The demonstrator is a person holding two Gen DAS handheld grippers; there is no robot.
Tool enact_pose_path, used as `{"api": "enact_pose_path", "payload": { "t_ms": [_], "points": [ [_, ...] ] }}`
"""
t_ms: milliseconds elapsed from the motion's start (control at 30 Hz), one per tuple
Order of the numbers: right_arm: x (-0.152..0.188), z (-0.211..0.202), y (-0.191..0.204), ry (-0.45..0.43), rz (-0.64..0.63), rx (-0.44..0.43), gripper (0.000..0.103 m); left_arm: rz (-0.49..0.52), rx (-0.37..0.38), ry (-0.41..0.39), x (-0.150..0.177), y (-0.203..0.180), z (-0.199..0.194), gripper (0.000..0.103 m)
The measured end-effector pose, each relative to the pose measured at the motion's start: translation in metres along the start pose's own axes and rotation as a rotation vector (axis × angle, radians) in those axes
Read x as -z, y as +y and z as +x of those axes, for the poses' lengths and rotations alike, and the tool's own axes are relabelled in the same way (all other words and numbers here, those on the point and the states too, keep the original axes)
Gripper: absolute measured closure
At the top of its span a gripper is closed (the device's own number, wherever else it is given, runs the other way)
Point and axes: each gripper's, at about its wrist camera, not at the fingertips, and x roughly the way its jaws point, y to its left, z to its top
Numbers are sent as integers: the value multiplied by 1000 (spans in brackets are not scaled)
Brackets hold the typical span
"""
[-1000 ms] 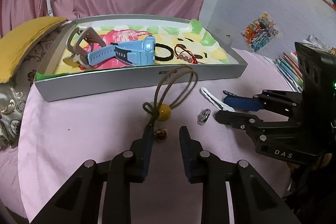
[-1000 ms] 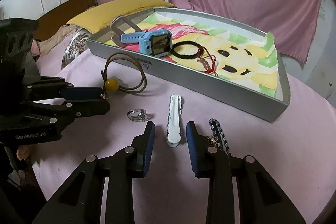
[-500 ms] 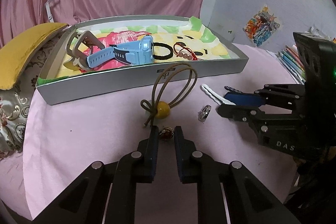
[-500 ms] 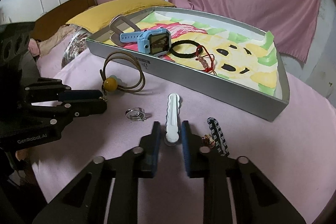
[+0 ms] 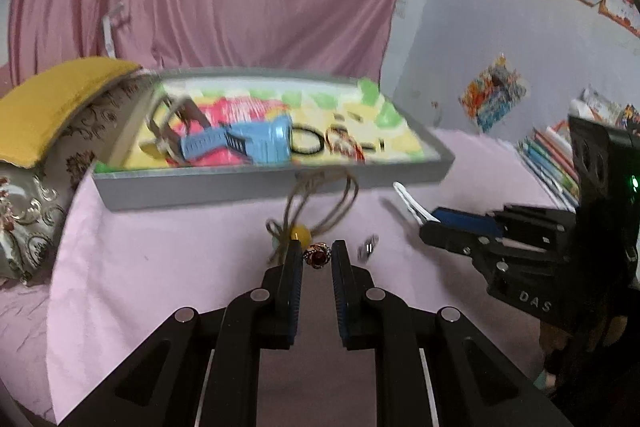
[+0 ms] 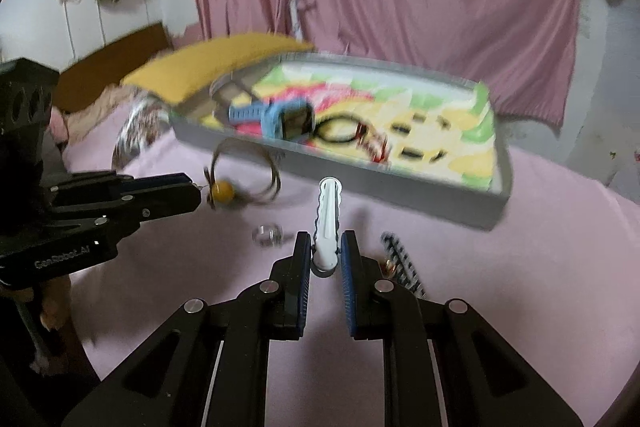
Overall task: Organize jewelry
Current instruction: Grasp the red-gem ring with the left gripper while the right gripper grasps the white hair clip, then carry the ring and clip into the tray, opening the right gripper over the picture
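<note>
A small red-stoned ring [image 5: 317, 255] is being pinched between the fingertips of the left gripper [image 5: 316, 259], its fingers drawn in on either side of it, just in front of a yellow-beaded brown cord [image 5: 300, 233] lying on the pink cloth [image 5: 160, 267]. A white hair clip [image 6: 327, 227] is being held at its near end by the right gripper [image 6: 325, 259], whose fingers are pressed against its sides while the rest of the clip is pointing away toward the tray. The grey tray [image 6: 400, 183] is seen beyond both grippers, lined with a bright cartoon print and already being occupied by a blue watch [image 6: 280, 117], a black hair band [image 6: 336, 131] and a red beaded bracelet [image 6: 374, 143]. Still lying loose on the cloth are a silver ring [image 6: 269, 235] and a black-and-white striped clip [image 6: 402, 261]. Both views are blurred by motion. The step in hand appears to be the grasping and lifting of two pieces at once. For the next move, both pieces would probably need to be carried over the tray's near wall and released on a bare part of the lining, with the tiny ring being kept firmly gripped so that it is not dropped.
</note>
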Motion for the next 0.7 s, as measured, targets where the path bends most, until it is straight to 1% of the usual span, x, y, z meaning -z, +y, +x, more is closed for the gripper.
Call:
{"api": "enact_pose_path", "payload": {
  "t_ms": [100, 133, 233, 300, 367, 467, 567, 700],
  "points": [
    [-8, -13, 2, -105, 6, 32, 90, -5, -27, -79, -8, -1, -9, 89],
    [-12, -19, 4, -154, 5, 46, 90, -5, -37, -106, -11, -2, -12, 89],
    [-20, -30, 8, -255, 2, 77, 90, 0, -73, -201, -21, -3, -21, 89],
    [-27, -37, 12, -331, -9, 102, 90, 1, -91, -244, -28, -3, -24, 89],
    [-32, -40, 15, -377, -22, 120, 90, 1, -104, -286, -35, -3, -25, 89],
    [-40, -39, 17, -422, -24, 134, 90, -2, -114, -329, -42, -1, -25, 89],
    [-48, -36, 17, -452, -30, 147, 90, 3, -122, -367, -47, 0, -25, 89],
    [-55, -31, 15, -482, -31, 165, 90, 8, -137, -392, -55, 4, -21, 89]
  ]
}}
